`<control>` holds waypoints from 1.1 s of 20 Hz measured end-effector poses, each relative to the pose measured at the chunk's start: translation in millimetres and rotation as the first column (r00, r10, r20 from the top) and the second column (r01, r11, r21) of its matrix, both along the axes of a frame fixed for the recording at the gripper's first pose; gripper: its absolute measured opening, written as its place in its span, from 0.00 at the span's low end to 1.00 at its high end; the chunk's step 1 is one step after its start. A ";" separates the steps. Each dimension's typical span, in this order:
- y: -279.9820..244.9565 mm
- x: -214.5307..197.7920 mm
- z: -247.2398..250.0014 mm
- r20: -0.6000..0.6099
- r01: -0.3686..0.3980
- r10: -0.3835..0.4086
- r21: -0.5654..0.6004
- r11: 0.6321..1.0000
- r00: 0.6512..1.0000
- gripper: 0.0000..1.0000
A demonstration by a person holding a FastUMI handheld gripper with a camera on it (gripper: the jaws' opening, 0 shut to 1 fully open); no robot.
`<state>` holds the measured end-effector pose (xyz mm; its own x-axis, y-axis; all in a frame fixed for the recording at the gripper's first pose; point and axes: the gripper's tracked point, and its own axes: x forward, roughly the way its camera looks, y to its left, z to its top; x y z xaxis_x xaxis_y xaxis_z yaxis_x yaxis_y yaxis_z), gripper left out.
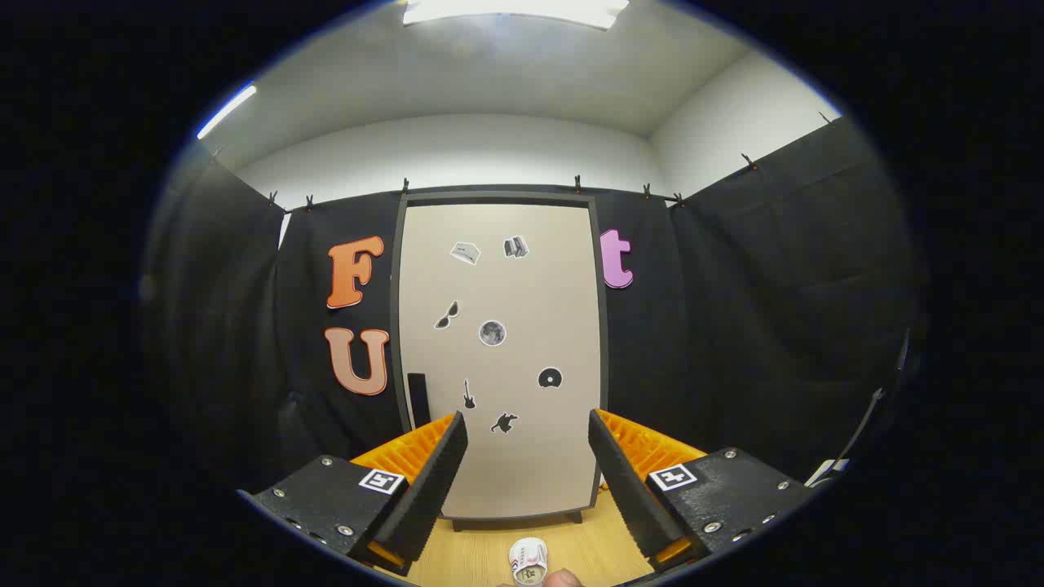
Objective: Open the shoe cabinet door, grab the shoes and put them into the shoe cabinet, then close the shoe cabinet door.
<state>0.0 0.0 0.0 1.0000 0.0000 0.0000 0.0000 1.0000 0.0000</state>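
You are at the very start, as far as this shows: the tall beige flat-panel shoe cabinet door [499, 359], dotted with small dark stickers, sits flush in its dark frame, so it looks shut and all 3 steps remain: opening it, loading the shoes and closing it again. The cabinet stands on the light wooden floor [481, 554] against the black cloth wall, with its lower edge just beyond your fingertips. A slim black bar [418, 398], probably the handle, runs along the door's left edge near the bottom, just above the left finger.

Your gripper [528, 432] has its 2 fingers spread wide with nothing between them and nothing touching either.

A small white shoe with a striped toe [528, 562] lies on the floor between the fingers, close to you and well short of the cabinet.
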 end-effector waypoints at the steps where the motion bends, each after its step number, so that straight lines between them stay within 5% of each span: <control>1: 0.0 -0.1 -0.3 -0.001 0.000 0.000 0.004 1.000 1.000 0.94; 22: 2.9 3.1 0.7 0.001 -0.010 0.010 0.007 1.000 1.000 0.94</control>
